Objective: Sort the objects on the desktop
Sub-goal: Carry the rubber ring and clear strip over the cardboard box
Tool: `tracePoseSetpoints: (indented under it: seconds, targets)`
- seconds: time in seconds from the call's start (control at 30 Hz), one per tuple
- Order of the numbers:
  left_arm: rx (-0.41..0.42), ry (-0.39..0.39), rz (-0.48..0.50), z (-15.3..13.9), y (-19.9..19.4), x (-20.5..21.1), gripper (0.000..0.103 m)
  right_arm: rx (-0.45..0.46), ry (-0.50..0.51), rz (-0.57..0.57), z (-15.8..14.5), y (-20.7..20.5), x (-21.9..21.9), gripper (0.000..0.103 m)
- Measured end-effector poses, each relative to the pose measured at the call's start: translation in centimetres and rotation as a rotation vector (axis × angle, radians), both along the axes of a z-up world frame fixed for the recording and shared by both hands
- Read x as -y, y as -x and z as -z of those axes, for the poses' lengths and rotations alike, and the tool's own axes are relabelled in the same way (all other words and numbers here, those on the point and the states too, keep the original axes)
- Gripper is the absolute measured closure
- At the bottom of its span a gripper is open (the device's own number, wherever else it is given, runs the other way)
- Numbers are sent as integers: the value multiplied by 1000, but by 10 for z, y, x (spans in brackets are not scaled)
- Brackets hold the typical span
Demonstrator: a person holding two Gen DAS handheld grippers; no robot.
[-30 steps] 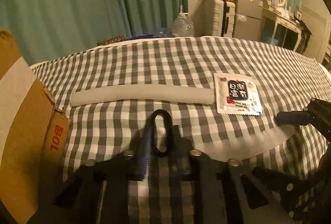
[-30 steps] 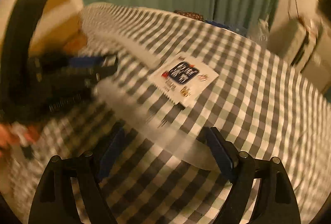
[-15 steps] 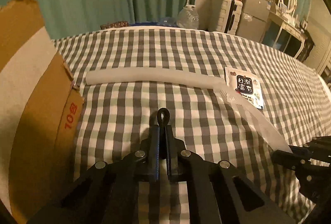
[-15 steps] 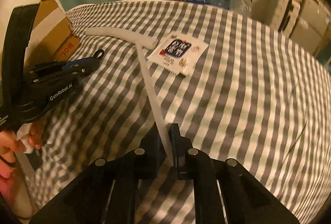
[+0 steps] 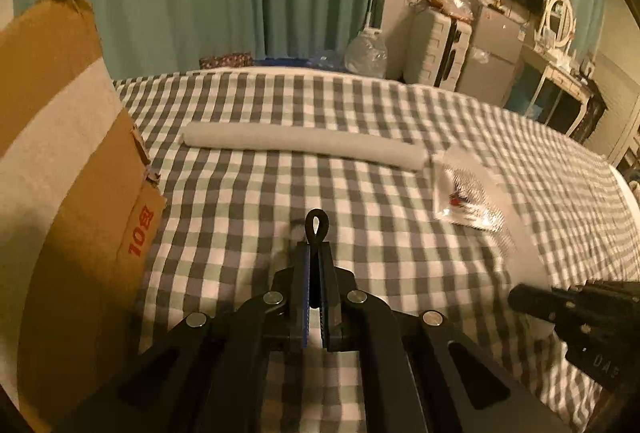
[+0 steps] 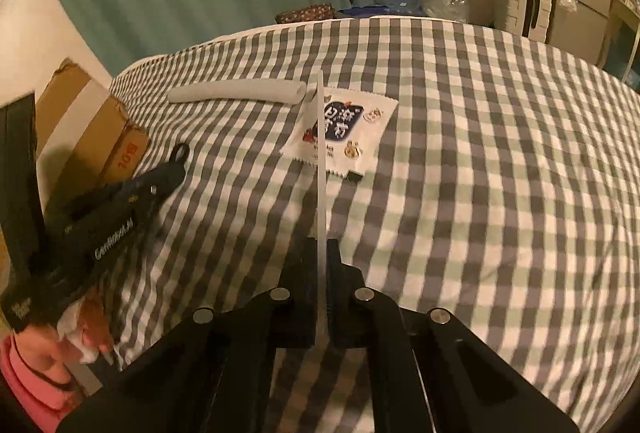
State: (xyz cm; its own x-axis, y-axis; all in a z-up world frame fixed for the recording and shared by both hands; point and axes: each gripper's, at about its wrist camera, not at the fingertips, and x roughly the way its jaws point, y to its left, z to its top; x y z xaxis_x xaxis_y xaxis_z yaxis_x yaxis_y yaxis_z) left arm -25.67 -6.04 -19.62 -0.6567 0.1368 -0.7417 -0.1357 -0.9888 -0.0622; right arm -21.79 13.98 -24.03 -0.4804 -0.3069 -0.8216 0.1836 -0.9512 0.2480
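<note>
Two grippers above one checked cloth (image 5: 248,217).

In the left gripper (image 5: 316,245): one small black loop (image 5: 317,211), pinched tight in clenched jaws, poking out past the tips and up off the cloth.

In the right gripper (image 6: 322,245): one long, thin, see-through strip (image 6: 320,161), squeezed between clenched jaws. Seen edge-on from the right wrist, like a pale line reaching out as far as the roll's end. Seen flat and wide from the left wrist, crossing in front of the packet. Hard to tell if touching the packet or just above it.

On the cloth, farther away: one long white roll (image 5: 304,144), lying flat and sideways. Just beside its right end: one white packet (image 6: 352,129) with dark blue writing and little pictures, lying flat.

At the left edge: one brown cardboard box (image 5: 72,161) with red print, flap up, right next to the cloth.

Down in the left corner of the right wrist view: one hand (image 6: 88,329) around the left gripper's handle, with one pink sleeve (image 6: 24,373).
</note>
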Motion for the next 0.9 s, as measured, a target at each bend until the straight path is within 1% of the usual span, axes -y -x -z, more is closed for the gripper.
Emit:
tracePoseSetpoints:
  seconds: [0.1,0.17,0.2,0.23,0.3,0.4,0.5,0.57,0.63,0.73,0.8,0.9]
  targets:
    - [-7,-16,17,-9,-6,-5,100,14,19,21,-3,-7,-6,100]
    - [-24,-21,25,-20,-13,-8,100,8,19,34,-7,-11,-6,100]
    - [-32,-19,32,-23,-18,-8,100,2,21,37,-11,-15,-7,100]
    - [-51,-3,17,-29,-25,-7,100,-10,21,44,-18,-21,-8,100]
    - [-59,-11,8,-36,-32,-7,100,-28,26,50,-28,-34,-6,100]
    - [-35,-53,-8,-48,-42,-6,100,-52,52,60,-45,-53,-4,100]
    - [-36,-23,-28,-59,-66,-10,100,-72,60,66,-60,-75,-1,100]
    - [-16,-36,-23,-61,-82,-10,100,-79,60,66,-68,-86,5,100]
    - [13,-67,-11,-63,-102,-10,100,-94,70,66,-78,-98,4,100]
    - [13,-63,11,-69,-124,-11,100,-112,64,57,-91,-115,5,100]
    - [18,-82,6,-74,-135,-6,100,-122,54,63,-92,-125,10,100]
    - [18,-79,-2,-76,-138,-2,100,-70,109,86,-73,-130,5,100]
